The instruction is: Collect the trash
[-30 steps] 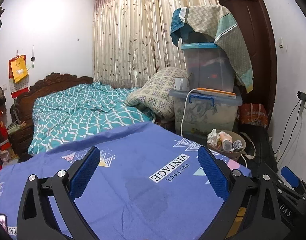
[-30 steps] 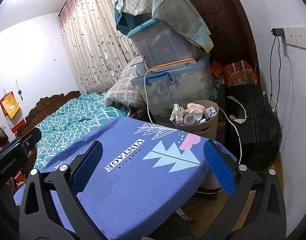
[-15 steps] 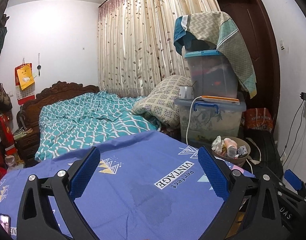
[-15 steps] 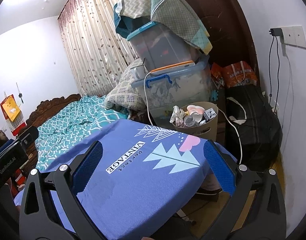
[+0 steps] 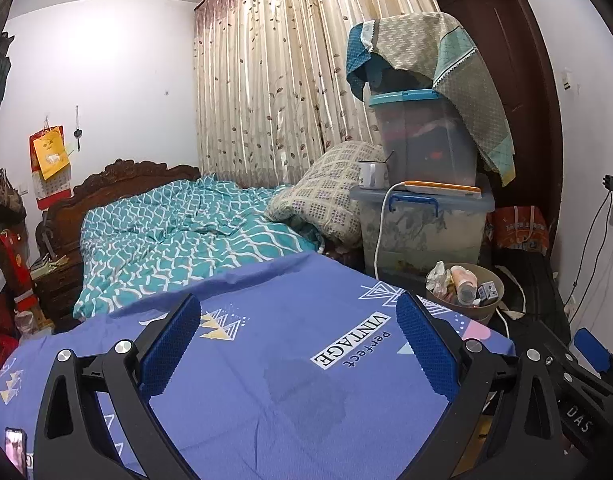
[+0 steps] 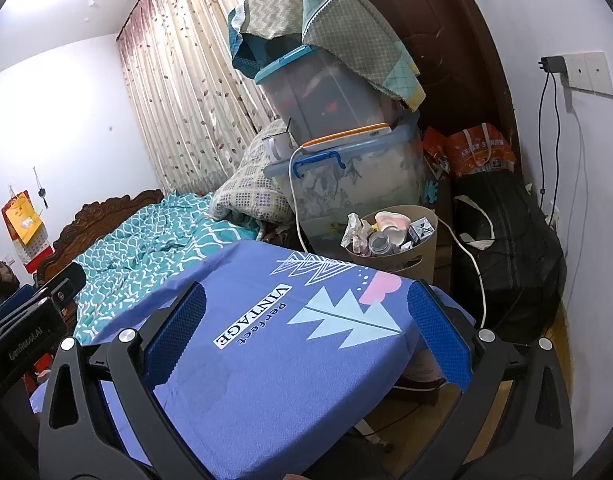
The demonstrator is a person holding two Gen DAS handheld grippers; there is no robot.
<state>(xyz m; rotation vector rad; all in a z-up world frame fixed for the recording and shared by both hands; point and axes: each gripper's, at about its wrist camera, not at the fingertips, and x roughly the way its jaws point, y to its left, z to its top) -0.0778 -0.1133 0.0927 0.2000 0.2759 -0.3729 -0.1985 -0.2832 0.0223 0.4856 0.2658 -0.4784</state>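
Both cameras have tilted up a little, so the bin sits lower in view. From the left, the left gripper [image 5: 296,342] hangs wide open and empty over the blue cloth [image 5: 266,360], the full bin [image 5: 464,294] beyond its far right corner. From the right, the right gripper [image 6: 306,338] gapes empty too, with the bin [image 6: 394,240] just past the cloth's [image 6: 266,360] edge, below the stacked boxes [image 6: 346,176].

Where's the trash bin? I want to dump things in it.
The trash bin sits on the floor past the blue cloth's far right corner in both views, in front of the stacked storage boxes, left of the black bag.
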